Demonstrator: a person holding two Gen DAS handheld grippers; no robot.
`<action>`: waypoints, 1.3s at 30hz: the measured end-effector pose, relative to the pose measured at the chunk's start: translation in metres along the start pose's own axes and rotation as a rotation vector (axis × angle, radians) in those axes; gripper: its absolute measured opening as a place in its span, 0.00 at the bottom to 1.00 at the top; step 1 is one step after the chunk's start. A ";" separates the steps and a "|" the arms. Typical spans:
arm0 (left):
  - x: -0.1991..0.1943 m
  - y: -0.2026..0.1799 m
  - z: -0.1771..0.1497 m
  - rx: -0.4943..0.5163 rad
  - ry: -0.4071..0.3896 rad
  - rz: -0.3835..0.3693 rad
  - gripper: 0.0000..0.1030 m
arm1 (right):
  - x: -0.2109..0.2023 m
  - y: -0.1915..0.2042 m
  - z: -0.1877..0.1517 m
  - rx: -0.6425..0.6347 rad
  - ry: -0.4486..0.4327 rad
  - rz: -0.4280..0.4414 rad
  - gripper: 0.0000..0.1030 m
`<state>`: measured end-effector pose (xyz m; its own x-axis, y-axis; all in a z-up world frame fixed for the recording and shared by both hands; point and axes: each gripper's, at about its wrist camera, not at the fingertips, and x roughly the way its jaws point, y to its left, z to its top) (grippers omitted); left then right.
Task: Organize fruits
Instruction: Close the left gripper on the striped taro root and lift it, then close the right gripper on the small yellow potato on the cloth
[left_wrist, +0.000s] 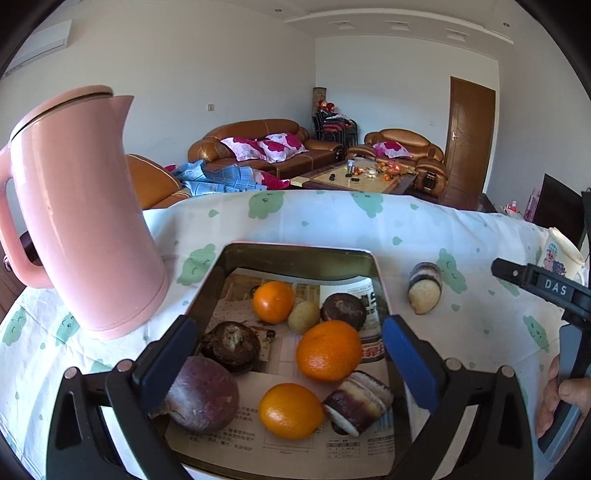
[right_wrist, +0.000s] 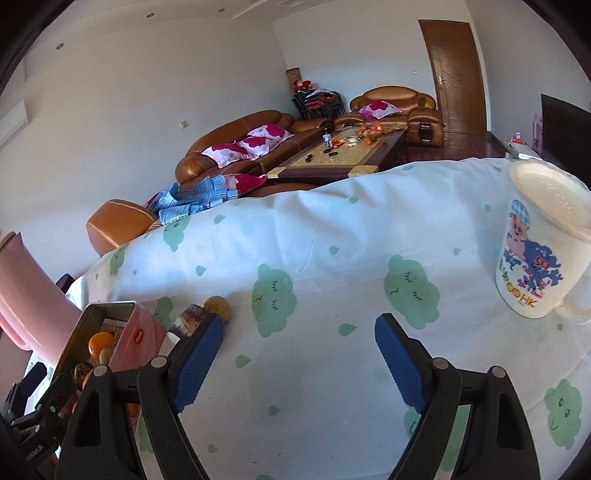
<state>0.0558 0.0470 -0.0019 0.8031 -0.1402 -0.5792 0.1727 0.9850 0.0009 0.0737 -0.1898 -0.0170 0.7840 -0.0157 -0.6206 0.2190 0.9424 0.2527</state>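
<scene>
My left gripper (left_wrist: 288, 354) hangs spread and empty above the tin (left_wrist: 295, 254) of fruit; right gripper (right_wrist: 299, 354) spread, empty, sugarcane piece (right_wrist: 188, 321) just beyond its left finger.

A table (left_wrist: 332, 221) is seen, covered by a white cloth (right_wrist: 332, 229) printed with green cloud faces and small green drops. In the left wrist view, an open metal tin (left_wrist: 295, 254) is set at the middle of the cloth. A pink kettle (left_wrist: 85, 221) is stood at nine o'clock of the tin, just beside it. A cut sugarcane piece (left_wrist: 424, 291) is laid on the cloth at about two o'clock of the tin, apart from it. A cream cartoon-printed mug (right_wrist: 535, 258) is placed at three o'clock, near the table's edge. In the right wrist view, a small orange fruit (right_wrist: 218, 306) is seen on the cloth beyond the sugarcane piece.
</scene>
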 end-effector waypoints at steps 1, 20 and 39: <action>-0.001 -0.008 0.003 0.020 -0.003 -0.013 0.99 | 0.000 0.001 0.000 -0.007 -0.003 -0.011 0.83; 0.118 -0.163 0.042 0.200 0.331 -0.064 0.67 | -0.043 -0.053 0.027 0.045 -0.142 -0.098 0.83; 0.024 -0.123 0.002 0.006 0.276 -0.297 0.39 | -0.024 -0.031 0.014 -0.037 -0.077 -0.024 0.83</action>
<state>0.0552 -0.0781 -0.0141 0.5347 -0.3858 -0.7518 0.3785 0.9048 -0.1951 0.0563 -0.2237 0.0004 0.8212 -0.0624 -0.5672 0.2178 0.9530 0.2105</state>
